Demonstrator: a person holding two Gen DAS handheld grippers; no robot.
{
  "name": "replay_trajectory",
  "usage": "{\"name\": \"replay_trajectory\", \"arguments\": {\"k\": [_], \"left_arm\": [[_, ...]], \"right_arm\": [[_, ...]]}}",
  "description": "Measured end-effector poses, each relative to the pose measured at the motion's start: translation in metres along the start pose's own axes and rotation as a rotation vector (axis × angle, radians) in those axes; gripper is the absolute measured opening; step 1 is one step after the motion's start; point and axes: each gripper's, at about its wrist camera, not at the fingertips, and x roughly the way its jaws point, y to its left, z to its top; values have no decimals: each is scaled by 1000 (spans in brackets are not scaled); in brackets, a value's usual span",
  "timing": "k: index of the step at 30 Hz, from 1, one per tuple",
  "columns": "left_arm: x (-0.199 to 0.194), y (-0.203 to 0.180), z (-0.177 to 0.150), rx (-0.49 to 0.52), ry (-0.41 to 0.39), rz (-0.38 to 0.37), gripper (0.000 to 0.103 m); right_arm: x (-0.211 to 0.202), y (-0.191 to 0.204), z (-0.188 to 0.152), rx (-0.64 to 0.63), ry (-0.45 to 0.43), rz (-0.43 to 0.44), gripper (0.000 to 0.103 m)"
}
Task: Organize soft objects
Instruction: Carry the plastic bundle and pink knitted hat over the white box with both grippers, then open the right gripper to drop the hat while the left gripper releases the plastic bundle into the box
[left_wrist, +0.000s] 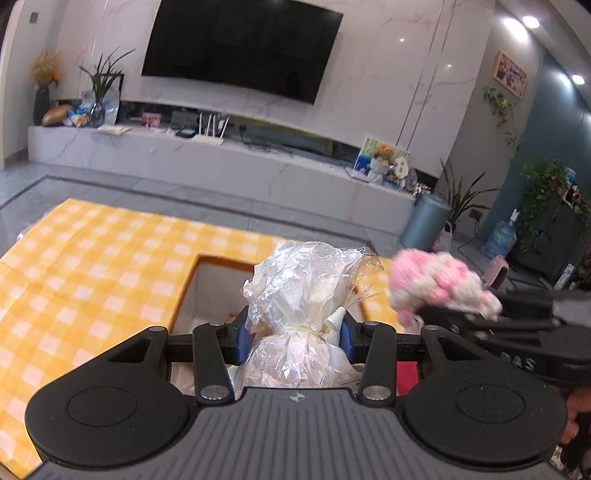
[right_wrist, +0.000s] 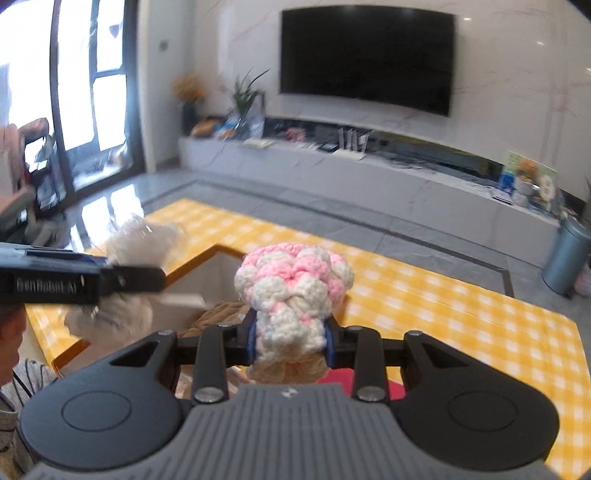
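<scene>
- Above the yellow checked tablecloth (left_wrist: 92, 280), both grippers hang over a rectangular white bin (left_wrist: 207, 295) set in a cut-out of the cloth.
- Left gripper (left_wrist: 291, 334): blue pads pinch a clear plastic-wrapped bundle (left_wrist: 295, 291) at its tied neck; the crinkled top stands above the fingers, the bulk hangs below.
- Right gripper (right_wrist: 290, 339): fingers are pressed onto the narrow lower part of a pink-and-white crocheted toy (right_wrist: 295, 284), whose rounded head stands up above the pads.
- Location of items: both are carried in the air, neither resting on the cloth. In the left wrist view the toy sits just right of the bundle, near it; contact between them cannot be confirmed.
- A coil of brown rope-like material (right_wrist: 221, 312) lies inside the bin, seen in the right wrist view. Something red (right_wrist: 336, 380) shows beneath the right gripper; it cannot be identified.
- Assessment: the step appears to be carrying both soft items to the bin for deposit.
- Recommended practice: bring each item fully over the opening before releasing, lower it inside the walls, and release one hand at a time so the grippers do not collide.
- Risk: the plastic film is slippery and may slide through the pads; the yarn may snag on a finger at release.
</scene>
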Motion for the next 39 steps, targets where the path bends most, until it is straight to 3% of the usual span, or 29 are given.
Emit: {"name": "replay_trajectory", "arguments": {"k": [3, 9, 16, 20, 26, 31, 35, 39], "left_arm": [[-6, 15, 0, -19, -31, 22, 51], [-8, 30, 0, -4, -65, 69, 51], [4, 54, -8, -47, -3, 79, 51], [6, 58, -10, -73, 15, 59, 51], [11, 52, -13, -59, 48, 43, 51], [8, 48, -17, -53, 68, 18, 51], [13, 45, -20, -101, 99, 15, 51], [21, 36, -28, -74, 138, 54, 51]], "right_arm": [[34, 21, 14, -91, 54, 11, 33], [117, 55, 29, -400, 149, 57, 37], [201, 59, 27, -479, 344, 97, 37], [218, 66, 25, -516, 393, 122, 37], [230, 67, 21, -506, 533, 65, 36], [213, 66, 20, -475, 461, 29, 49], [200, 63, 28, -467, 407, 7, 72], [177, 56, 38, -425, 371, -17, 72]]}}
